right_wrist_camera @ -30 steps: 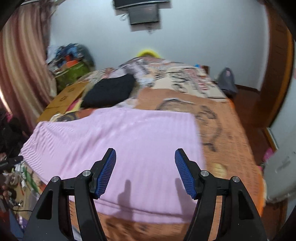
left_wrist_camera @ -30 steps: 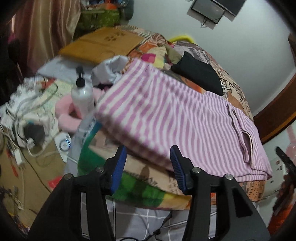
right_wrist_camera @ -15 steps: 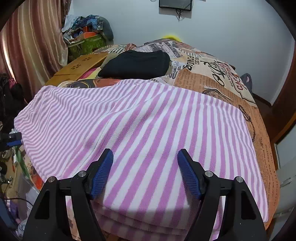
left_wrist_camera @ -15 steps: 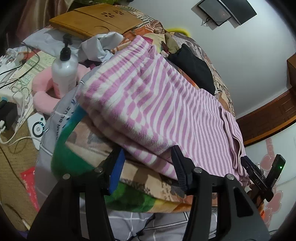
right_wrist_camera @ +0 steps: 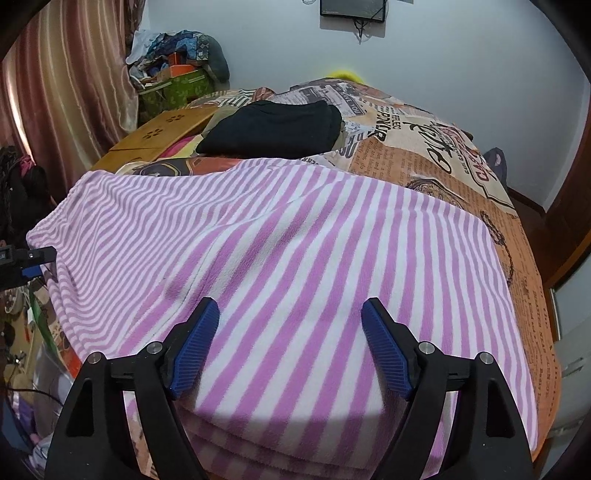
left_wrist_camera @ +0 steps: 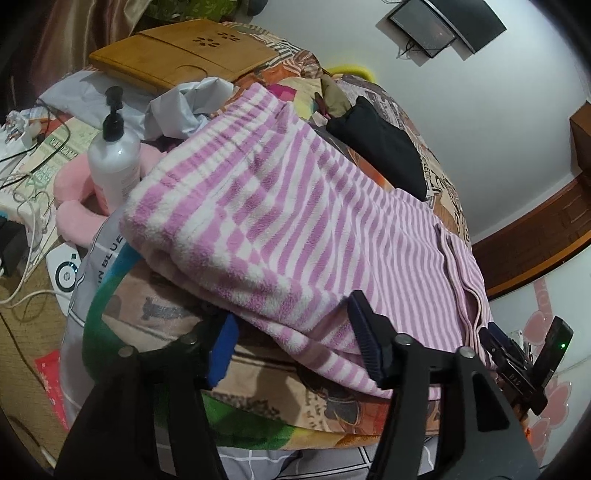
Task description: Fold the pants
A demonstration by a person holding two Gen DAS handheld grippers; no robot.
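1. printed bedspread covers the bed, newspaper-style lettering, orange tones
2. folded black garment lies on it toward the wall; wooden lap tray flat at the bed's far corner
3. white pump bottle upright, black pump head; pink plush just beside it
4. crumpled grey sheet behind the bottle
5. dark screen on the wall; striped curtain at left; white cables tangled on the floor

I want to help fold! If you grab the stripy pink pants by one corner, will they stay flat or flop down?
Probably flop. The striped pants look like soft fleece, draped over the bed's edge in sagging layers. Likely light, and fuzzy enough not to slip. The stacked layers may slide apart if lifted by one corner.
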